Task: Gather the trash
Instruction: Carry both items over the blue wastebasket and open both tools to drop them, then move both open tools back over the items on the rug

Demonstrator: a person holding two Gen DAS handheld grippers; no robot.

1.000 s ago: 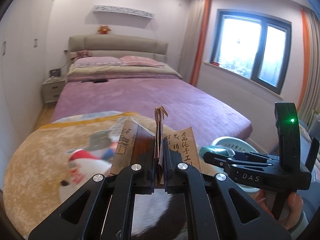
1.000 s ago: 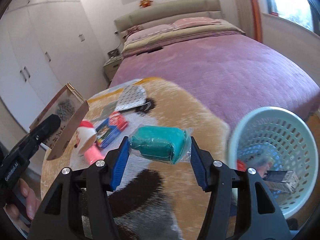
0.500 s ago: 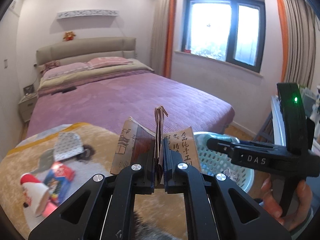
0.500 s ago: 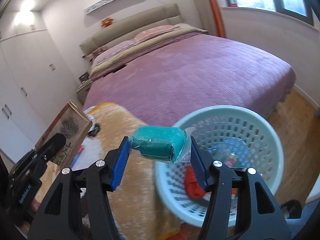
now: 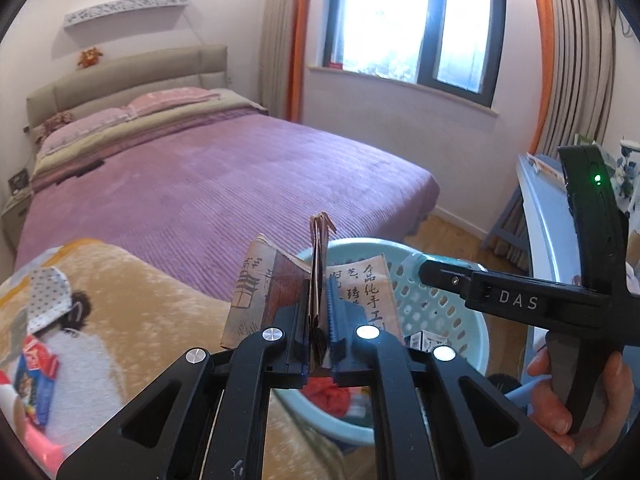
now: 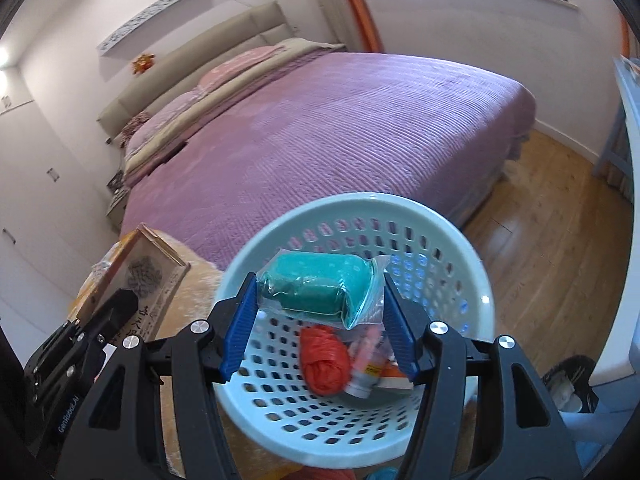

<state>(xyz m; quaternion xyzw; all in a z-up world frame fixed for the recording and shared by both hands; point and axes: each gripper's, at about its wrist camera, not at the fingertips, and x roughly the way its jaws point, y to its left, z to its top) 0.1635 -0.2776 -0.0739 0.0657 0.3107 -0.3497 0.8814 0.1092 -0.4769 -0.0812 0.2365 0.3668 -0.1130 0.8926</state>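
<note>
My right gripper [image 6: 318, 312] is shut on a teal packet in clear wrap [image 6: 320, 288] and holds it above the pale green basket [image 6: 472, 280]. The basket holds a red crumpled bag [image 6: 324, 360], a small bottle and a box. My left gripper [image 5: 320, 320] is shut on a flattened brown paper carton with Chinese writing [image 5: 372, 292], just left of the basket [image 5: 460, 320]. In the right wrist view the carton [image 6: 144, 276] is at the left. In the left wrist view the right gripper [image 5: 520, 300] reaches over the basket.
A bed with a purple cover [image 5: 208, 192] fills the room behind. An animal-print blanket [image 5: 120, 320] carries a dotted mask [image 5: 48, 296] and a red-blue packet [image 5: 36, 376]. Wood floor [image 6: 540, 248] lies right of the basket. A blue-white table [image 5: 540, 208] stands at right.
Both grippers have swung to the right, from above the blanket to the basket. The teal packet now hangs over the basket's opening. Both grips are unchanged.
</note>
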